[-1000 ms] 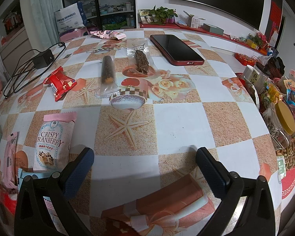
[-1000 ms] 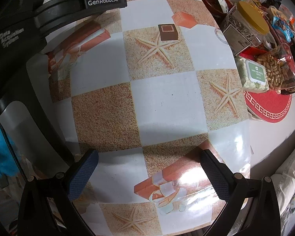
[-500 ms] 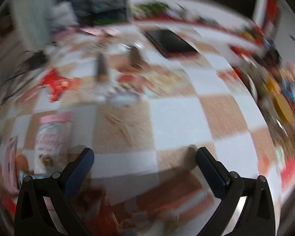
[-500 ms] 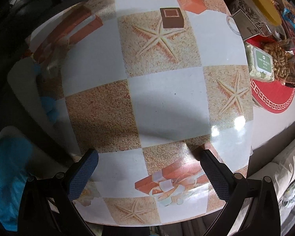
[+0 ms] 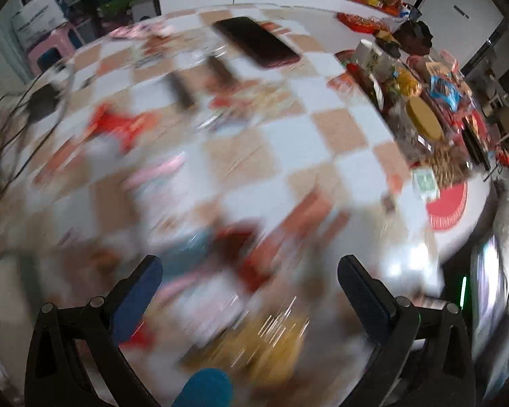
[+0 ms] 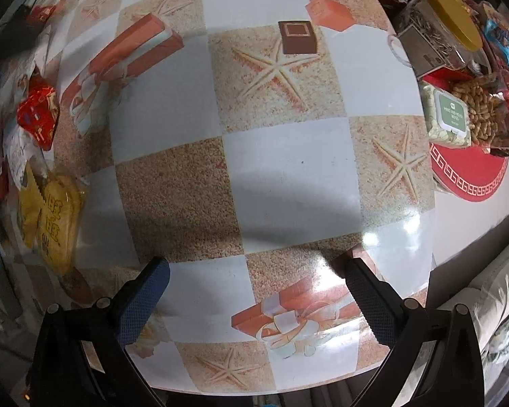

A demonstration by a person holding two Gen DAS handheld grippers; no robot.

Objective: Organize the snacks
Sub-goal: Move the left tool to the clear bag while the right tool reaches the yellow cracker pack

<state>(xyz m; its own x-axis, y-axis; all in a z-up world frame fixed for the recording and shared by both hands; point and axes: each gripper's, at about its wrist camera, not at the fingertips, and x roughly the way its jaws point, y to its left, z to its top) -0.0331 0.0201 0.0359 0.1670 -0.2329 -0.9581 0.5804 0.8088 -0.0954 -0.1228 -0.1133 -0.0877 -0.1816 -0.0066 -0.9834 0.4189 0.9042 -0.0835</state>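
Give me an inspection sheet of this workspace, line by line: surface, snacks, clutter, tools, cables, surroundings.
Surface: round table with a checked starfish cloth.
Job's things: yellow snack bag and red snack packet at the left edge in the right wrist view; more packets show only as blur in the left view.
Clutter: dark phone; yellow-lidded jar; peanuts; wipes pack; red mat.
Tools: left tool open, empty; right tool open, empty.
Cables: dark cable with adapter at the far left.
Surroundings: shelves and a sideboard behind; a sofa beside the table.
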